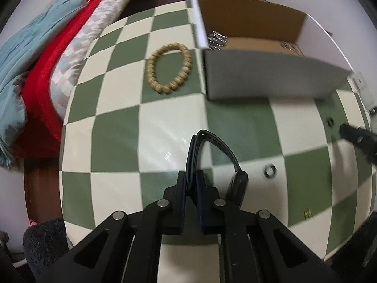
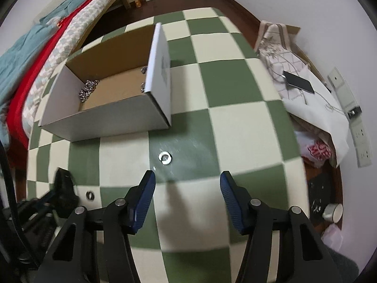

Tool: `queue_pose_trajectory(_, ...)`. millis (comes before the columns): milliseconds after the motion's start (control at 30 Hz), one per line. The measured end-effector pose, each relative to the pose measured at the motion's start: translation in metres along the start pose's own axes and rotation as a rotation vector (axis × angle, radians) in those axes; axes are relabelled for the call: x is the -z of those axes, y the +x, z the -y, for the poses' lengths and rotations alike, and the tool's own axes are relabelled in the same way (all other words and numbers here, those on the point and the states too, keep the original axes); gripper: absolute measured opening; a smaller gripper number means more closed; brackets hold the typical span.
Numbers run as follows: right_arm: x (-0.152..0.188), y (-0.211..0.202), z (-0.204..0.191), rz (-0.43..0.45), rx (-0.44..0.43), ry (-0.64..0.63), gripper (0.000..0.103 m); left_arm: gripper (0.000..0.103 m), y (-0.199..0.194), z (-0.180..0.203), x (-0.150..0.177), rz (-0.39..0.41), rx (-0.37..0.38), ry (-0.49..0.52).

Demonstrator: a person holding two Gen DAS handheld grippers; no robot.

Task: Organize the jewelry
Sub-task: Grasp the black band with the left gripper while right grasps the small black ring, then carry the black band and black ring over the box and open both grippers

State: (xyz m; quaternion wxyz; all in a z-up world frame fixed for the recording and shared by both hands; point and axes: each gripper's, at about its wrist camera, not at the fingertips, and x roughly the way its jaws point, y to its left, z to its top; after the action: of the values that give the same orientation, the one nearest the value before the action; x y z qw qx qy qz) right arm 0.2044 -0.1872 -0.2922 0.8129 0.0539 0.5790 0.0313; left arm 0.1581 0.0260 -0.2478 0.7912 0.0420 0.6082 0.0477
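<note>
My left gripper (image 1: 190,176) is shut on a black watch (image 1: 218,148), pinching its strap above the checkered table (image 1: 117,127); the watch body hangs to the right. A wooden bead bracelet (image 1: 168,68) lies left of the open cardboard box (image 1: 271,75), which holds silver chains (image 2: 88,89). A silver ring (image 1: 270,170) and a dark ring (image 1: 329,122) lie on the table to the right. My right gripper (image 2: 187,179) is open and empty, just short of a white ring (image 2: 165,158). A silver ring (image 2: 90,195) lies near the left gripper (image 2: 62,188).
A bed with red and teal blankets (image 1: 35,70) runs along the table's left side. A cloth-covered stand with a phone (image 2: 299,82) stands right of the table, with bags and a cup (image 2: 333,212) on the floor below.
</note>
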Motion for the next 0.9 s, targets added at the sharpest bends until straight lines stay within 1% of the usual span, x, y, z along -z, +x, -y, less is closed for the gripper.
queue_pose_trajectory(33,-0.002,0.007,-0.005,-0.003,0.003,-0.010,0.059,0.005,0.000,-0.001,0.000,0.000,-0.001,-0.005)
queue_pose_trajectory(100,-0.005,0.019,-0.013,-0.013,0.015,-0.028,0.054,0.005,0.001,-0.001,-0.001,-0.001,0.001,-0.014)
queue_pose_trajectory(133,-0.006,0.023,-0.016,-0.017,0.017,-0.034,0.054,0.005,0.003,0.002,-0.003,0.000,0.000,-0.015)
queue_pose_trajectory(167,-0.007,0.023,-0.020,0.004,0.036,-0.050,0.052,0.005,0.004,0.002,-0.003,0.000,0.002,-0.017)
queue_pose_trajectory(233,-0.008,0.026,-0.027,0.018,0.057,-0.069,0.050,0.005,0.006,0.004,-0.004,0.000,0.002,-0.017)
queue_pose_trajectory(300,-0.009,0.027,-0.032,0.035,0.092,-0.090,0.037,0.005,0.009,0.002,-0.008,0.000,0.005,-0.020)
queue_pose_trajectory(333,-0.010,0.027,-0.034,0.043,0.090,-0.096,0.023,0.005,0.010,0.002,-0.009,-0.001,0.005,-0.025)
queue_pose_trajectory(367,-0.011,0.027,-0.034,0.045,0.096,-0.098,0.014,0.005,0.011,0.001,-0.010,-0.002,0.006,-0.027)
queue_pose_trajectory(567,-0.010,0.028,-0.041,0.059,0.121,-0.130,0.013,0.005,0.014,-0.004,-0.013,0.001,0.010,-0.036)
queue_pose_trajectory(667,-0.008,0.025,-0.036,0.058,0.110,-0.125,0.013,0.005,0.011,-0.004,-0.014,0.009,0.016,-0.039)
queue_pose_trajectory(767,-0.002,0.019,-0.035,0.060,0.098,-0.123,0.013,0.004,-0.001,-0.004,-0.015,0.030,0.032,-0.041)
queue_pose_trajectory(900,0.007,0.001,-0.035,0.084,0.074,-0.125,0.013,0.004,-0.024,0.000,-0.015,0.072,0.049,-0.035)
